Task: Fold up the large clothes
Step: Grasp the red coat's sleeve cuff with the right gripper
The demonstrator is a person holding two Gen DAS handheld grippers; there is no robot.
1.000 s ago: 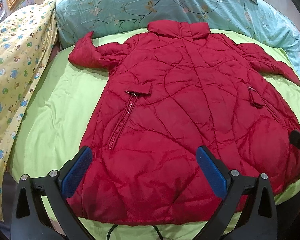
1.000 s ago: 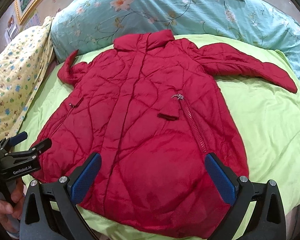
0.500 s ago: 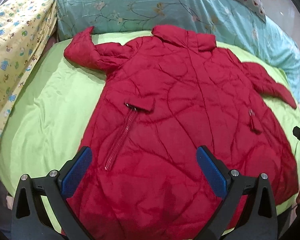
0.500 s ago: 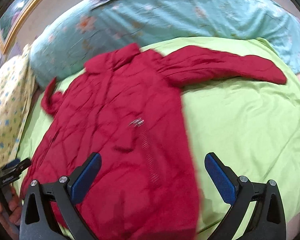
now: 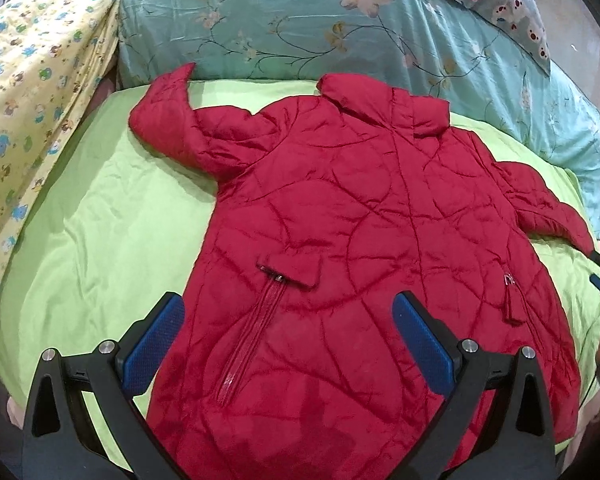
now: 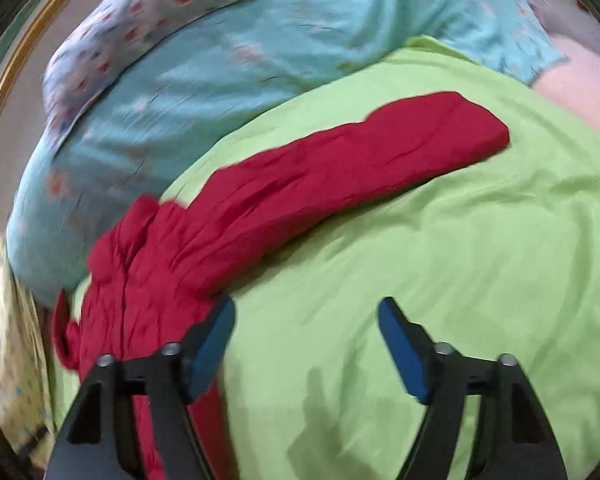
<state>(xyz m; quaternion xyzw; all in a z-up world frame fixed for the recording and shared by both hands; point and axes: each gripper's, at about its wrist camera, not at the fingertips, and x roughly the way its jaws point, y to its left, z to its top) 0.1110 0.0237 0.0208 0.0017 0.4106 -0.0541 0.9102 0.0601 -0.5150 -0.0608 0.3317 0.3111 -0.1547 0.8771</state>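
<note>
Right claw (image 6: 306, 344) closing over bare green sheet (image 6: 440, 248), red coat (image 6: 220, 216) beside it

Coat (image 5: 360, 248) flat on sheet (image 5: 100, 240), pillows (image 5: 300, 32) apparently behind collar

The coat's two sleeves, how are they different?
The left sleeve is bent, its cuff pointing up toward the blue quilt. The right sleeve lies stretched out straight across the green sheet. The left one looks bunched; the right one looks flatter. Both are red, puffy and quilted.
</note>
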